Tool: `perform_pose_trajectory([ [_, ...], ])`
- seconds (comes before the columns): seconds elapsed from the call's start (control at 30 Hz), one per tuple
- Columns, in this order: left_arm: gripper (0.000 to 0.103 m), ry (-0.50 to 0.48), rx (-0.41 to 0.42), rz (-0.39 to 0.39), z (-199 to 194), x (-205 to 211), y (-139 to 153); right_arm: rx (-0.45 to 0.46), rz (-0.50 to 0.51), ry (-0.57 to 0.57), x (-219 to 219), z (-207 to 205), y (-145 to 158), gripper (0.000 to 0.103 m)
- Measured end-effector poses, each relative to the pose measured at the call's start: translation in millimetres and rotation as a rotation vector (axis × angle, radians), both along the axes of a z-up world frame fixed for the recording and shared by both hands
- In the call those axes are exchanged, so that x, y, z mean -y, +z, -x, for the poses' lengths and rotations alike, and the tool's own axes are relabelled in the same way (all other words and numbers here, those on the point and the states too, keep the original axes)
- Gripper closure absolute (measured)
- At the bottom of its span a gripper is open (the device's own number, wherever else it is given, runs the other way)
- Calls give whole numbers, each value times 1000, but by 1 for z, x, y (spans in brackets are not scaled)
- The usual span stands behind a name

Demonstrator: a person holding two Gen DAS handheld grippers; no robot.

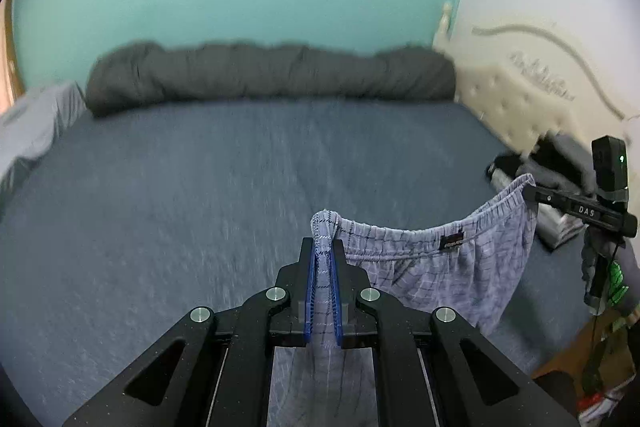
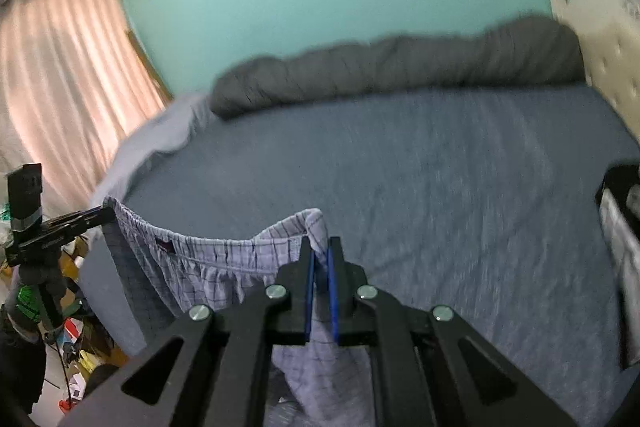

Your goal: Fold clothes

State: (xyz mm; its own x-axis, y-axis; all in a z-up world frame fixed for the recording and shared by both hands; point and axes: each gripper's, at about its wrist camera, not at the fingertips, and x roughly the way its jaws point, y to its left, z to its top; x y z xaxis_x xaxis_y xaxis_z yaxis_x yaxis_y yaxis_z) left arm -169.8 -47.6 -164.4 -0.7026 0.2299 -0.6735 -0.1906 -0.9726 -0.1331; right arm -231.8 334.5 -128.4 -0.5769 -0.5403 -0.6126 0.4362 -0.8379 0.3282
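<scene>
Checked shorts (image 1: 440, 259), pale lilac with a dark grid and an elastic waistband: one item, held in the air above the bed (image 1: 200, 207), not yet folded.

Left wrist view. The left gripper (image 1: 323, 267) was clamped on one end of the waistband, cloth bunched between its blue pads and trailing down under the jaws. The waistband sagged in a shallow curve toward 3 o'clock, where the right gripper (image 1: 534, 193) pinched its other end. A dark label (image 1: 451, 241) sat on the waistband near mid-span. The body of the shorts hung below the band. Bed sheet, blue-grey, bare across the middle. Rolled dark grey bedding (image 1: 272, 75) lay along the far edge at 12 o'clock; cream padded headboard (image 1: 520, 99) at 2 o'clock; a heap of dark clothing (image 1: 560, 163) at 3 o'clock, near the headboard, apparently still waiting.

Right wrist view. The right gripper (image 2: 321, 263) was shut on the waistband corner, fabric drooping beneath it. The left gripper (image 2: 106, 213) held the opposite end at 9 o'clock. Pink curtain (image 2: 60, 67) at 10 o'clock; floor clutter at 8 o'clock.

Progress, as judged: garment picked up and spread by the waistband only. Laying flat, folding and stacking remained, as did the heap.
</scene>
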Motion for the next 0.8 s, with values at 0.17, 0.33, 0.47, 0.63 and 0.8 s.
perform_pose_trajectory([
  [0.17, 96, 13, 104, -9, 47, -3, -72, 100, -32, -36, 3, 43, -70, 97],
  [0.33, 96, 27, 163, -24, 98, -3, -118, 143, -65, -61, 8, 91, -111, 97],
  [0.47, 96, 44, 192, -33, 136, 1, -144, 156, -100, -64, 14, 119, -129, 97],
  [0.63, 96, 58, 213, -33, 171, 4, -164, 147, -103, -78, 20, 156, -147, 97],
  [0.8, 96, 72, 245, -7, 200, 5, -185, 171, -144, -74, 36, 182, -168, 97],
])
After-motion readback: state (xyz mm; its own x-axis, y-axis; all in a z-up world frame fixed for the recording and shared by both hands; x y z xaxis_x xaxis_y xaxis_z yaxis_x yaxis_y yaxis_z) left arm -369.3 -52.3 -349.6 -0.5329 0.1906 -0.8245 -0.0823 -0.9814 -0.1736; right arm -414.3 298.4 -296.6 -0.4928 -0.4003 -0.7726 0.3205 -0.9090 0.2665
